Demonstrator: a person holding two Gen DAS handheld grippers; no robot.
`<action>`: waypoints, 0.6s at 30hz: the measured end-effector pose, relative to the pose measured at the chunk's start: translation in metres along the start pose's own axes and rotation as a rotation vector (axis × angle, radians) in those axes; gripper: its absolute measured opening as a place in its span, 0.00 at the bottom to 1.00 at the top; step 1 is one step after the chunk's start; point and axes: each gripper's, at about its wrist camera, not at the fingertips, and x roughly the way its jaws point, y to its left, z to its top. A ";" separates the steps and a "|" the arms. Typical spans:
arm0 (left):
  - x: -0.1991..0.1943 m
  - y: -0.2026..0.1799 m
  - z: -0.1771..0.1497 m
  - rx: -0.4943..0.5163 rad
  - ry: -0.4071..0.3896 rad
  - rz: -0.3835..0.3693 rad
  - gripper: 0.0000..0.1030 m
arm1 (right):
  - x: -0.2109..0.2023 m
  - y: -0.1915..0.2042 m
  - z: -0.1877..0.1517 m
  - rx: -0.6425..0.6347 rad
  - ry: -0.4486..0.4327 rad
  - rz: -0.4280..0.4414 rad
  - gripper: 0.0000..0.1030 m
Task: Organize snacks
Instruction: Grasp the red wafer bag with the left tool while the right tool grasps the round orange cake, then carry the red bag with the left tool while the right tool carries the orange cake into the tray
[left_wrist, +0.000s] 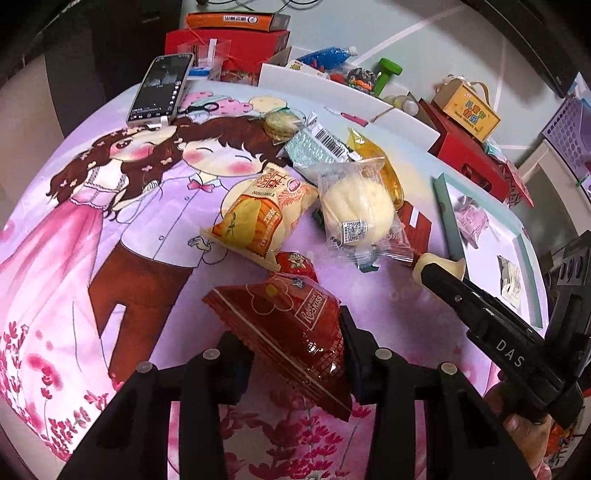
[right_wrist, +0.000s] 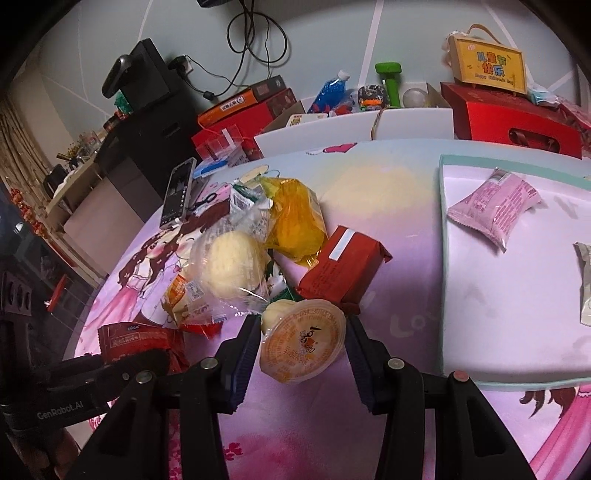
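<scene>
cartoon cloth (left_wrist: 110, 229); left tongs (left_wrist: 295, 354) clamp red packet (left_wrist: 291, 325); right tongs (right_wrist: 303, 339) clamp jelly cup (right_wrist: 303, 343)

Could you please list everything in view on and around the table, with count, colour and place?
wafer pack: one, red, in the left gripper
jelly cup: one, orange, in the right gripper
bun: one, pale yellow, clear wrapper, middle of pile
chip bag: one, orange and white, left of the bun
yellow bag: one, behind the bun
red block pack: one, right of pile
tray: one, teal rim, right side
pink pack: one, on the tray
phone: one, far left
tablecloth: one, pink cartoon print
left gripper: black, shut on the wafer pack
right gripper: black, shut on the jelly cup
</scene>
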 end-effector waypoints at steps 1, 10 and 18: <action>-0.002 -0.001 0.000 0.003 -0.006 0.002 0.41 | -0.002 0.000 0.000 0.001 -0.004 0.002 0.48; -0.025 -0.017 0.010 0.043 -0.084 0.039 0.41 | -0.024 -0.009 0.009 0.022 -0.065 0.001 0.48; -0.032 -0.053 0.026 0.111 -0.114 0.040 0.41 | -0.045 -0.043 0.019 0.084 -0.121 -0.068 0.48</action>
